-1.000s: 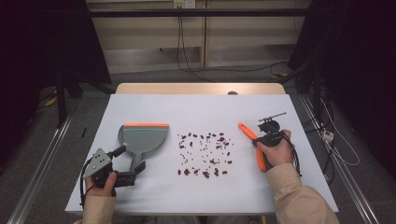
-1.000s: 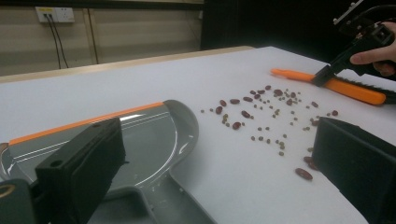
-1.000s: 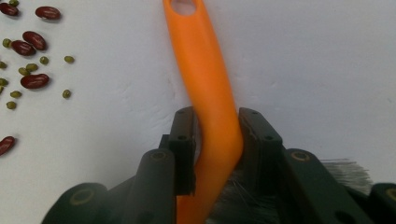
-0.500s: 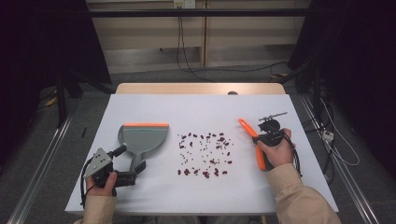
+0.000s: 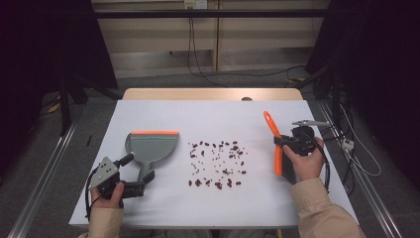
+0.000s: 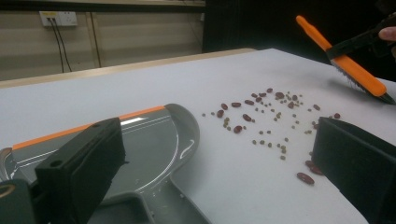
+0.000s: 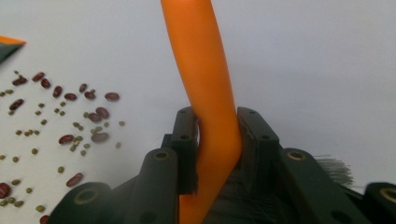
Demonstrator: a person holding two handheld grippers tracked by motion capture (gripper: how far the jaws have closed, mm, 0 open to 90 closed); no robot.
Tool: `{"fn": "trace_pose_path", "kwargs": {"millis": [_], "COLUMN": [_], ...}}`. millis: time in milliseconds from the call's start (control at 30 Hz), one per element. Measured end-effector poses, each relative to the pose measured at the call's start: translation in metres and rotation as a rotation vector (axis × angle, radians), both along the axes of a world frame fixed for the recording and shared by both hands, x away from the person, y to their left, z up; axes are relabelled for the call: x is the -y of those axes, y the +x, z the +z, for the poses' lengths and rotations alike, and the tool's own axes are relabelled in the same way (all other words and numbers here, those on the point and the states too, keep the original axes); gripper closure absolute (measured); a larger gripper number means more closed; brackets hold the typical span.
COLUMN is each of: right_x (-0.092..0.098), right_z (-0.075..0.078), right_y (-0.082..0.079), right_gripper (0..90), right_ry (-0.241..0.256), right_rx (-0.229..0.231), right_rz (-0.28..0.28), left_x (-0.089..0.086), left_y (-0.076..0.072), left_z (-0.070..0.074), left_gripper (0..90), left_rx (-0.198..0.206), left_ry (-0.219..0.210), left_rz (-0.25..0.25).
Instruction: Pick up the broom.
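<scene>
Left to right. Left gripper [image 5: 130, 184]: jaws spread wide either side of the grey dustpan's [image 5: 150, 147] handle, not yet closed on it; the pan lies flat on the white table [image 5: 163, 111], its orange-lipped mouth facing away from the person. Centre: scattered red beans and smaller green ones [image 5: 218, 164], lying between the two tools, presumably for sweeping. Right gripper [image 5: 288, 144]: clamped on the orange brush [image 5: 273, 139], long axis running roughly near-to-far, handle tip pointing away, bristles outward.
</scene>
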State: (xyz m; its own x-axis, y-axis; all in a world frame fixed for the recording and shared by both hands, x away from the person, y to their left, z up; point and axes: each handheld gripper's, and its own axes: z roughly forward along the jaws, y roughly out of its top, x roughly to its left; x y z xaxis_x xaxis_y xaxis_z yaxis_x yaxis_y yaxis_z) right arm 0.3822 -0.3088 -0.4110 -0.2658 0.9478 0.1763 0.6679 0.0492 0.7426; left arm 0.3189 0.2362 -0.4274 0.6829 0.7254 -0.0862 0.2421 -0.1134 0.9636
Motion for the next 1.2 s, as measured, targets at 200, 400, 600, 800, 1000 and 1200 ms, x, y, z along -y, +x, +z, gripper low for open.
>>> {"fn": "trace_pose_path", "kwargs": {"millis": [200,400,600,800,1000,1200], "right_x": [0.009,0.016,0.015,0.010,0.011,0.002], "right_z": [0.008,0.018,0.026,0.028,0.034,0.044], "right_y": [-0.017,-0.030,-0.032,-0.032,-0.033,-0.033], "right_gripper": [70.9,71.3,71.5,71.5,71.5,71.5], "right_ry": [0.067,0.137,0.202,0.207,0.240,0.245], "right_rx": [0.111,0.204,0.264,0.304,0.332,0.349], "right_rz": [-0.008,-0.024,-0.026,-0.018,-0.014,0.020], "left_x": [0.000,0.005,0.013,0.017,0.026,0.043], "left_y": [-0.002,-0.001,0.001,0.004,0.008,0.013], "left_z": [0.006,0.009,0.015,0.020,0.026,0.029], "left_gripper": [2.0,2.0,2.0,2.0,1.8,1.8], "left_rx": [0.017,0.020,0.039,0.050,0.042,0.032], "left_ry": [-0.007,-0.004,-0.012,-0.019,-0.024,-0.035], "left_rz": [0.002,-0.005,-0.005,-0.010,-0.028,-0.068]}}
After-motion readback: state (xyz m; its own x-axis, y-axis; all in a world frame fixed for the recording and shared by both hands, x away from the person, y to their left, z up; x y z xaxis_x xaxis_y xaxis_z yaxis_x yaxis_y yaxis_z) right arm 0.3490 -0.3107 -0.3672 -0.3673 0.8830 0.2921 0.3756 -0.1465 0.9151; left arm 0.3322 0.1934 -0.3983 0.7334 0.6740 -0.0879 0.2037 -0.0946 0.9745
